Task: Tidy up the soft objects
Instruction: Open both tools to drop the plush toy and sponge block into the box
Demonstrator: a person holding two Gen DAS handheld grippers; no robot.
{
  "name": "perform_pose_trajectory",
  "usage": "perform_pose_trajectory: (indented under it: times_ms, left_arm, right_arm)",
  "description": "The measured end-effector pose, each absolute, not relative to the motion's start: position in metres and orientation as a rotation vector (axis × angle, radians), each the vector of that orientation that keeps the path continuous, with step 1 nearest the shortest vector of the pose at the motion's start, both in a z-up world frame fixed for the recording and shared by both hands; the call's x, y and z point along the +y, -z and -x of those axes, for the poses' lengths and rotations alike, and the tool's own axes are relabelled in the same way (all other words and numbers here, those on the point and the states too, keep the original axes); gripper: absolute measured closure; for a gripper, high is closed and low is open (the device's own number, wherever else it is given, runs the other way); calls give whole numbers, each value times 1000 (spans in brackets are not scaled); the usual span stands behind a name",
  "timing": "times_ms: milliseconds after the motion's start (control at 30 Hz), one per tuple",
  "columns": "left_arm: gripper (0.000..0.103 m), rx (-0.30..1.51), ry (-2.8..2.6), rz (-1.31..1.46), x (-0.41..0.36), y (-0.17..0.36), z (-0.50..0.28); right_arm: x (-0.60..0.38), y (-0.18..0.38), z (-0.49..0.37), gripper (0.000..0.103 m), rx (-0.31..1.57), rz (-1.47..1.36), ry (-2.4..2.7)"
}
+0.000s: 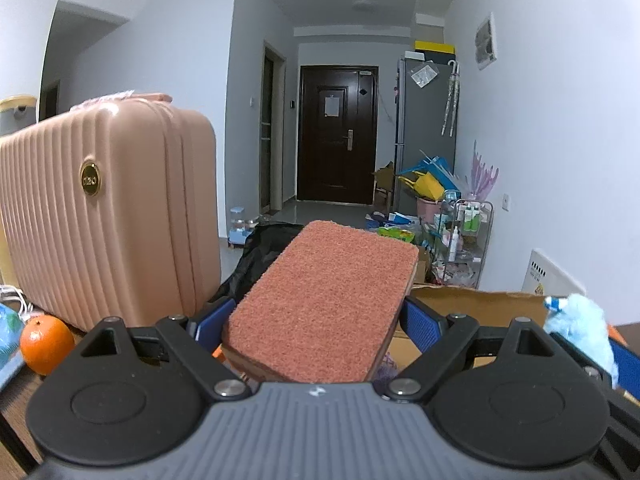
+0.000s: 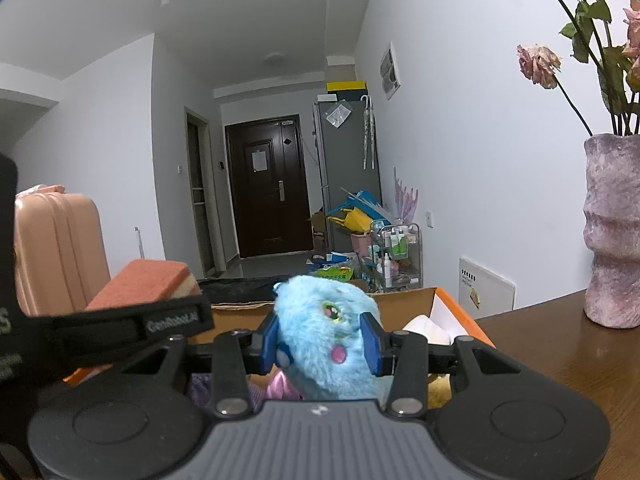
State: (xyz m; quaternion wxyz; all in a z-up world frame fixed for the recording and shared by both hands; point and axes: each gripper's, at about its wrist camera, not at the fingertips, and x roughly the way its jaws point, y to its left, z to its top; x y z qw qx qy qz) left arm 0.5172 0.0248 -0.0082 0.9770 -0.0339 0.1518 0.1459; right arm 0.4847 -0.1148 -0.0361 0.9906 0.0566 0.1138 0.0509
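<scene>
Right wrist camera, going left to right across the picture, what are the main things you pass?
pink suitcase → orange sponge held in the left gripper → blue plush toy between the right gripper pads → open cardboard box → purple vase with wilted roses

My dark wooden bench (image 2: 560, 344) carries a mottled purple vase (image 2: 610, 232) at three o'clock, an open cardboard box (image 2: 404, 300) ahead, and, at nine o'clock, an orange (image 1: 46, 344) beside a pink suitcase (image 1: 108, 216).
</scene>
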Motion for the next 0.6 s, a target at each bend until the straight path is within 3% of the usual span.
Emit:
perform_pose_trajectory:
  times_ms: [233,333,433,500,600]
  left_arm:
    - [13,306,-288,63,23,12,-515]
    - [10,311,-292,73,25,14,-514]
    - [2,323,-301,100,32,12,-517]
    - [0,335,-295,128,37,11,-518]
    - [0,325,-313,137,41,11,-515]
  right_arm:
    - [-118,36,-490,60,249,-121,-103]
    - [-118,37,-491,53,255,-121,-99]
    - [-117,38,-492,35,268,-113,-95]
    - [-117,38,-491,12,263,-110,-85]
    - [-119,37,-490,0,249,-111,-63]
